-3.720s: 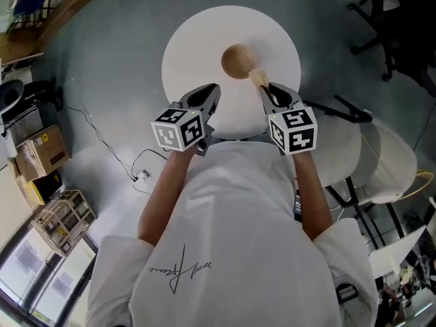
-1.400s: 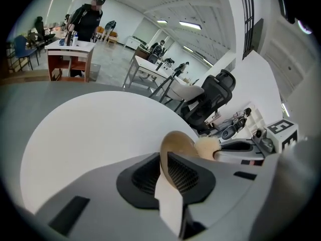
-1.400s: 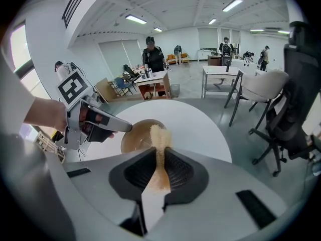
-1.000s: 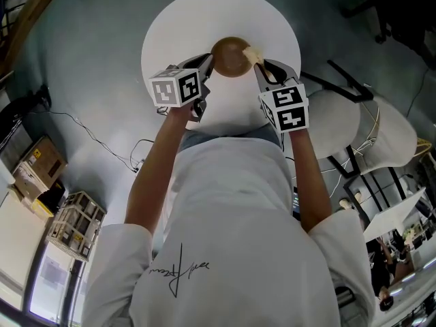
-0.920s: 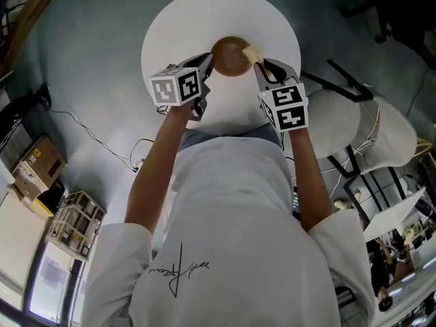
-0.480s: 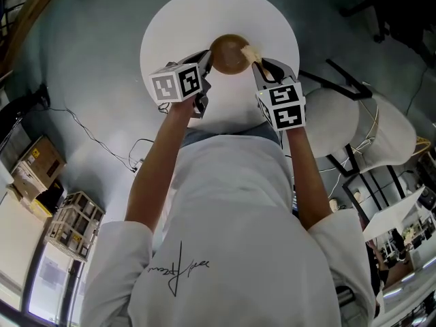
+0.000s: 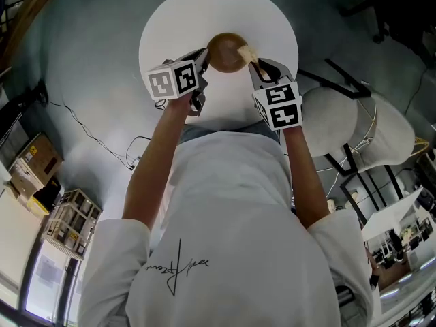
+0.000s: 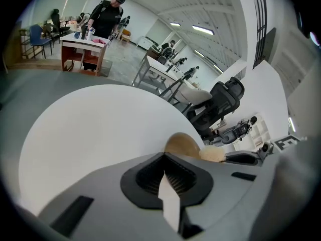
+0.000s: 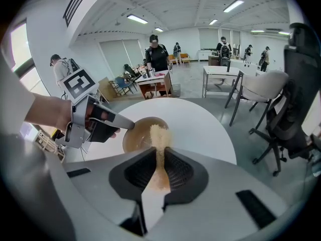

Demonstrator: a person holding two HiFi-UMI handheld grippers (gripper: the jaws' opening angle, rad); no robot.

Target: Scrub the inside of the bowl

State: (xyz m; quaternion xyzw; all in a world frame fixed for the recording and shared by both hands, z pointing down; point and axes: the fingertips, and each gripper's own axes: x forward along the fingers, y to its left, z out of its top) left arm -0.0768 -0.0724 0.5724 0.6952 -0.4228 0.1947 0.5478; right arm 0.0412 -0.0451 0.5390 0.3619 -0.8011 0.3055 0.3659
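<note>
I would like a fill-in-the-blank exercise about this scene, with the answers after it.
The bowl stands on a round ___ table.
The left gripper grips the bowl's ___.
The right gripper, shut on a sponge, points it into the ___.
Missing words: white; rim; bowl.

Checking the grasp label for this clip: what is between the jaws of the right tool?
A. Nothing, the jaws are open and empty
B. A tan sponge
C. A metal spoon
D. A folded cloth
B: the right gripper view shows the right tool clamped on a tan sponge, whose free end points at the brown bowl.
</note>
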